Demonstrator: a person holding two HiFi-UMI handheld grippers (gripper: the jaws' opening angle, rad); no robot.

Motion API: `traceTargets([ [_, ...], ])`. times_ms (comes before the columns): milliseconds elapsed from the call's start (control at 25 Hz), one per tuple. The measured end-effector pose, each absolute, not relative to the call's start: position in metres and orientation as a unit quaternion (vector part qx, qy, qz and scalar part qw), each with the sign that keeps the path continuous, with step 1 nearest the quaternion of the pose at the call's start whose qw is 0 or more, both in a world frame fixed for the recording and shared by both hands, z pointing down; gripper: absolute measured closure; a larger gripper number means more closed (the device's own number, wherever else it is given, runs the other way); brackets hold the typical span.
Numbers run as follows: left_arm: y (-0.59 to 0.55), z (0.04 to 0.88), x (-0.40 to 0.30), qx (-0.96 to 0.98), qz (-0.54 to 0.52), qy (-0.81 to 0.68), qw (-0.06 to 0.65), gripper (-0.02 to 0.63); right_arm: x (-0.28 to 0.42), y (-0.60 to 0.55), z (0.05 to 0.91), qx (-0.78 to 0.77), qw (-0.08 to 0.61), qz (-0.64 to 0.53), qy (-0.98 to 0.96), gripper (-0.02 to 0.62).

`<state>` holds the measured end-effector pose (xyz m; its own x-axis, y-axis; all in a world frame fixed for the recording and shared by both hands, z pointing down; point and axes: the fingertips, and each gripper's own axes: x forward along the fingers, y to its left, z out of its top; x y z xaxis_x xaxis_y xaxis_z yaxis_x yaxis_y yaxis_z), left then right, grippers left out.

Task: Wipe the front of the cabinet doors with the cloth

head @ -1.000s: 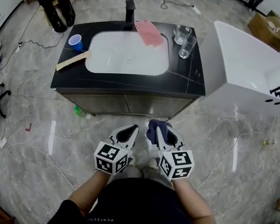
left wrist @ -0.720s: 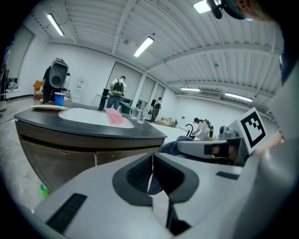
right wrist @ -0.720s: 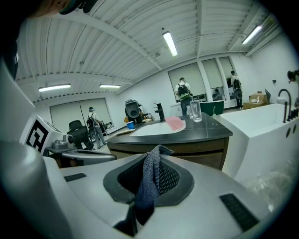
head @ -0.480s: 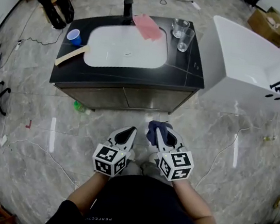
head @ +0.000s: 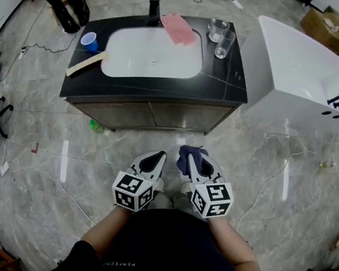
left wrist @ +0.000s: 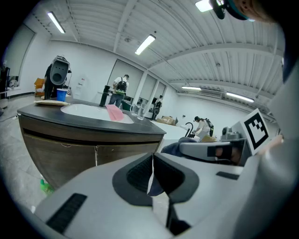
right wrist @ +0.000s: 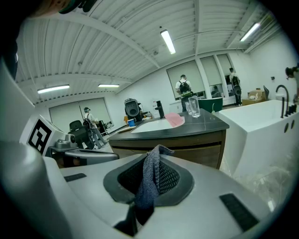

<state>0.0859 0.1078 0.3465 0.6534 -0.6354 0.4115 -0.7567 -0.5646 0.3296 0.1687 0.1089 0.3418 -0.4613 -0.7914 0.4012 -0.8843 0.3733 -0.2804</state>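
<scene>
Cloth [right wrist: 150, 179], dark blue-grey, crumpled, clamped in right tongs [head: 195, 159]; left tongs [head: 157, 159] together, empty.

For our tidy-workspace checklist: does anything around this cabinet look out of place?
A small green object lies on the floor at the cabinet's front left base. A wooden board lies askew, its end at the countertop's left edge.

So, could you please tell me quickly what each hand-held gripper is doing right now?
Left hand-held gripper: closed, empty.
Right hand-held gripper: closed on the dark blue-grey fabric cloth.
</scene>
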Motion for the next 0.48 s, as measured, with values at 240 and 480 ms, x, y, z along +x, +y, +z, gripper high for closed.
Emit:
traceTargets([
  [240, 0.1069, 0.3463, 0.0857, 0.877, 0.122, -0.395, 0.245, 0.592, 0.1673, 0.1077, 0.3425, 0.508, 0.099, 0.235, -0.823, 0.545],
  [480, 0.109, 0.3487, 0.0827, 0.876, 0.124, -0.395, 0.248, 0.592, 0.1653, 0.1106, 0.3452, 0.507, 0.102, 0.239, -0.822, 0.545],
])
